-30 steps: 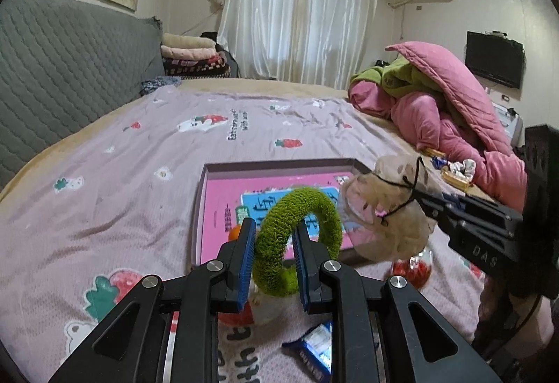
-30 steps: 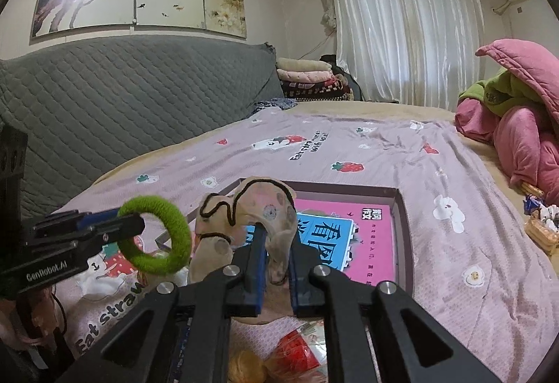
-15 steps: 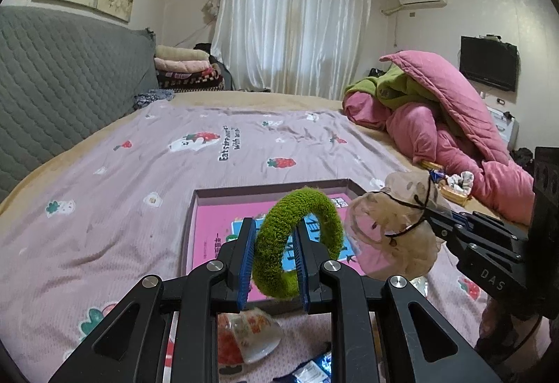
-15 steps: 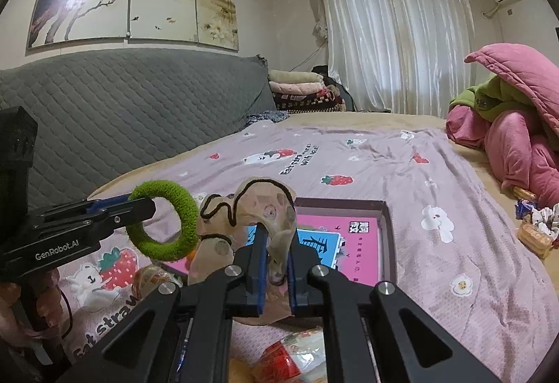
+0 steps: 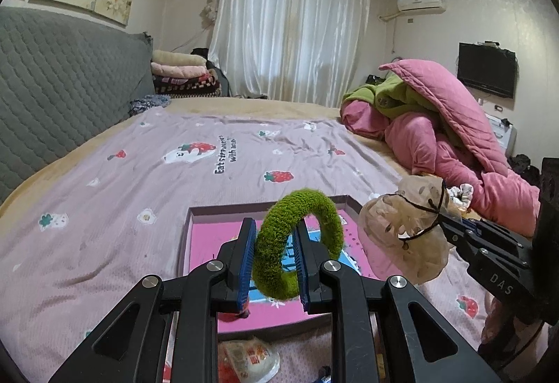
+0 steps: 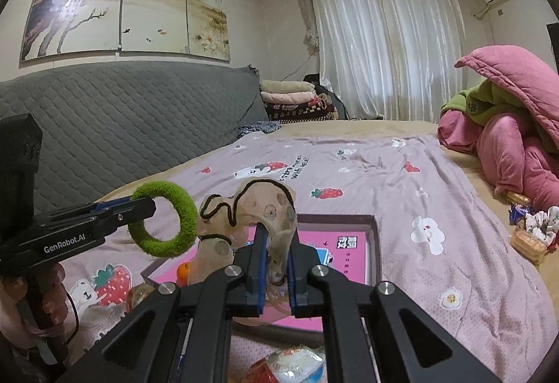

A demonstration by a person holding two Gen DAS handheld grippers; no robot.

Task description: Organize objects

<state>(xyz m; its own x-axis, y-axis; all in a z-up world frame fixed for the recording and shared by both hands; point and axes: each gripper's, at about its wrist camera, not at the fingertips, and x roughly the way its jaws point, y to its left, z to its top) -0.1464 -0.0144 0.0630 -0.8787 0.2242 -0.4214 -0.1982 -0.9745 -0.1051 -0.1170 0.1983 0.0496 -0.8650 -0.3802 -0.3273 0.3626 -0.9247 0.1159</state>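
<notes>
A fuzzy green ring point(image 5: 328, 219) stands upright between the blue pads of my left gripper point(image 5: 275, 226), which is shut on it. In the right wrist view the ring point(image 6: 185, 208) sticks out of the left gripper point(image 6: 139, 205) at the left. My right gripper point(image 6: 277, 233) is shut on a sheer beige drawstring pouch point(image 6: 269, 201) with a black cord. The pouch point(image 5: 405, 233) hangs from the right gripper point(image 5: 445, 219) at the right of the left wrist view. Both are held in the air over the near part of a shallow box point(image 5: 223, 209) with a pink printed floor.
The box point(image 6: 374, 243) lies on a lilac strawberry-print bedspread point(image 5: 139, 173); a small orange thing point(image 6: 183, 271) is in it. Snack packets point(image 5: 251, 356) lie in front of the box, more snacks point(image 6: 527, 240) at the bed's right edge. A pink quilt heap point(image 5: 454, 124) lies at the right, a grey headboard point(image 5: 52, 96) at the left.
Both grippers have risen a little with the ring and the pouch still gripped. The box and the snack packets sit lower in both views.
</notes>
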